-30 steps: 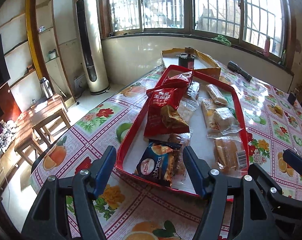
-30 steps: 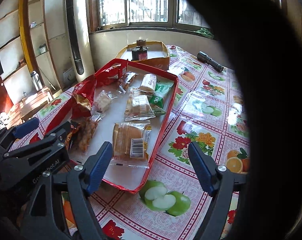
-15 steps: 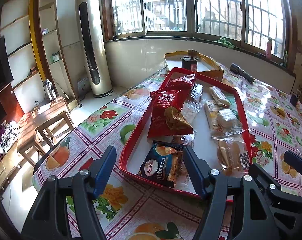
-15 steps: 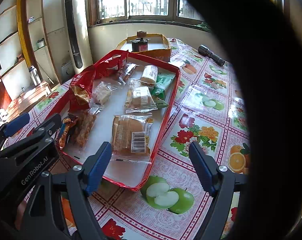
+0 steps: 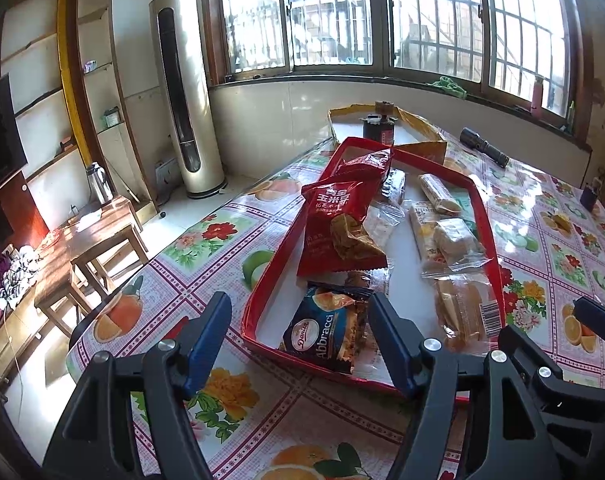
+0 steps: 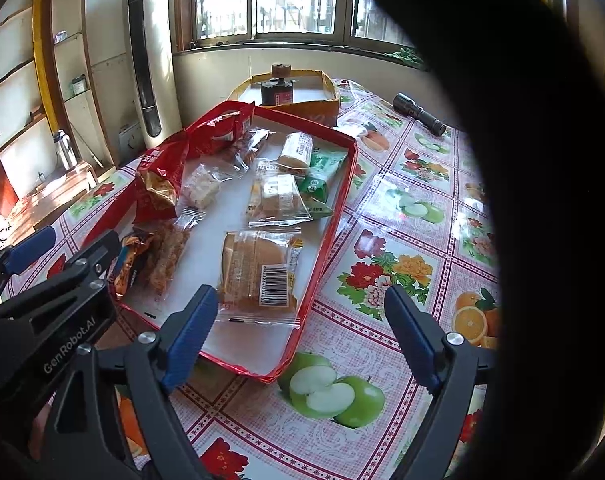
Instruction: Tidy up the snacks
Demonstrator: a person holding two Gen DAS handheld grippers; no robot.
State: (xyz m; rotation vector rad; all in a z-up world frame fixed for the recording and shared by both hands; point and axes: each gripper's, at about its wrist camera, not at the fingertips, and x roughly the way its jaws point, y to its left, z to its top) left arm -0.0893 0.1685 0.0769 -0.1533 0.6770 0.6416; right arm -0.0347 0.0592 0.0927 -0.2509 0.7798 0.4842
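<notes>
A red tray (image 5: 258, 280) (image 6: 334, 216) on the table holds several snack packs. A blue Abbracci packet (image 5: 326, 330) lies at its near end, with red chip bags (image 5: 334, 216) (image 6: 158, 176) behind it. A clear-wrapped bread with a barcode (image 6: 258, 268) (image 5: 462, 312) lies at the near right, with more wrapped cakes (image 6: 278, 196) and a green pack (image 6: 318, 176) beyond. My left gripper (image 5: 300, 340) is open and empty, just before the tray's near edge. My right gripper (image 6: 302, 336) is open and empty above the tray's near right corner.
An orange box (image 5: 418, 132) (image 6: 302, 96) with a dark can in it stands behind the tray. A black flashlight (image 5: 484, 148) (image 6: 420, 114) lies far right. The table's left edge (image 5: 150, 268) drops to the floor with wooden stools. A dark blur covers the right wrist view's right side.
Both grippers have pulled back and risen slightly, so the tray sits a little farther away. The jaws stayed open. No snack moved.
</notes>
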